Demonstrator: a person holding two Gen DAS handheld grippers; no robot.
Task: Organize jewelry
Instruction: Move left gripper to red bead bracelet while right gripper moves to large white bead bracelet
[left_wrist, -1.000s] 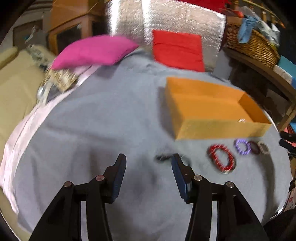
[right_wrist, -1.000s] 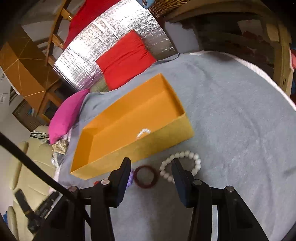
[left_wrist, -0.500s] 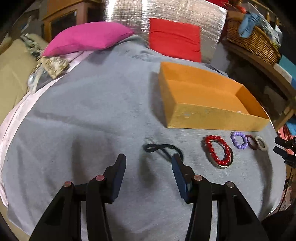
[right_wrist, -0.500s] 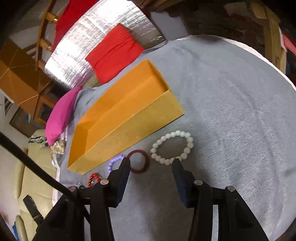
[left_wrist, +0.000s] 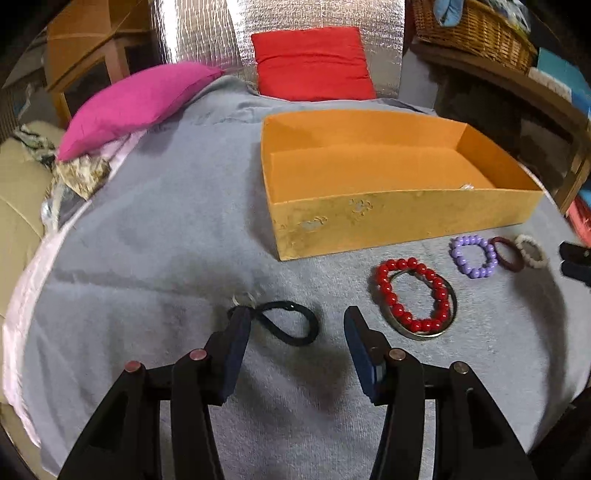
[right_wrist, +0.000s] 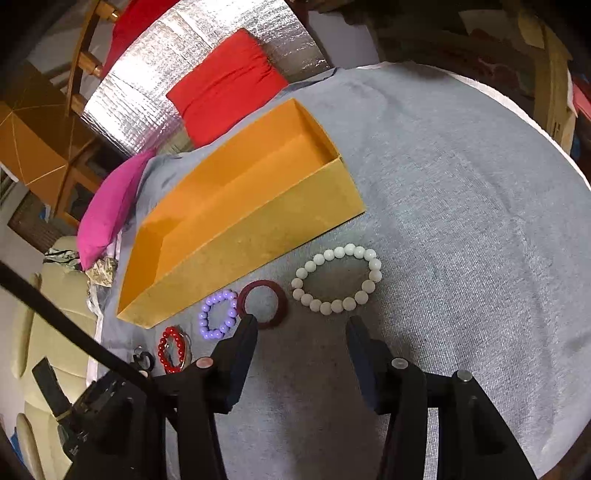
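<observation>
An open orange box (left_wrist: 369, 221) (right_wrist: 258, 236) sits on the grey cloth, with a small clear ring (left_wrist: 467, 186) inside at its right end. In front of it lie a black hair tie (left_wrist: 291, 323), a red bead bracelet (left_wrist: 410, 291) on a metal bangle (left_wrist: 417, 334), a purple bead bracelet (left_wrist: 472, 256) (right_wrist: 218, 314), a dark red ring (left_wrist: 509, 253) (right_wrist: 263, 304) and a white bead bracelet (left_wrist: 530, 251) (right_wrist: 336, 278). My left gripper (left_wrist: 295, 325) is open and straddles the hair tie. My right gripper (right_wrist: 301, 332) is open, just short of the white bracelet.
A pink cushion (left_wrist: 136, 103) and a red cushion (left_wrist: 314, 62) lie at the back against silver foil (left_wrist: 207, 33). A wicker basket (left_wrist: 472, 29) stands on a wooden shelf at the back right. A beige sofa (left_wrist: 18, 192) is at the left.
Both grippers have moved down and forward. The left one now has the hair tie between its fingers; the right one has closed in on the white bracelet.
</observation>
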